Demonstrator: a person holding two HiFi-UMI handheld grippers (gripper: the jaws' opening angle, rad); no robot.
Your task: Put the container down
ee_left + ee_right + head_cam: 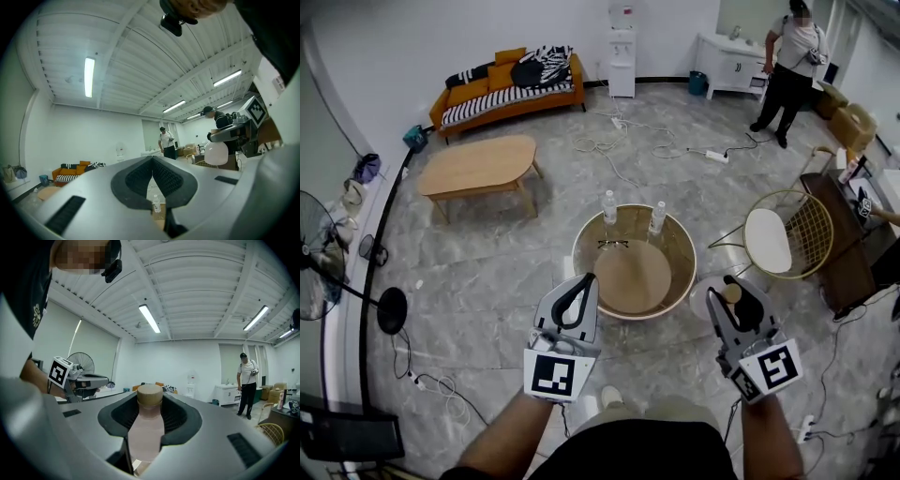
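The right gripper (150,401) is clamped on the container (146,432), a smooth, pale pink bottle with sloping shoulders and a flat, matte tan cap. Ribbed black pads (176,414) press against its neck from both sides. In the head view the right gripper (741,305) holds it off to the right of the round table (680,246), not on any surface. Only the cap of the container (730,293) shows there, and the grey jaw housing covers its body. Its base is cut off at the bottom edge of the right gripper view, and its contents cannot be made out.

The left gripper (153,159) has its ribbed jaws closed tip to tip on nothing. The table looks wooden, with a raised rim, and carries two clear plastic water bottles (609,206).
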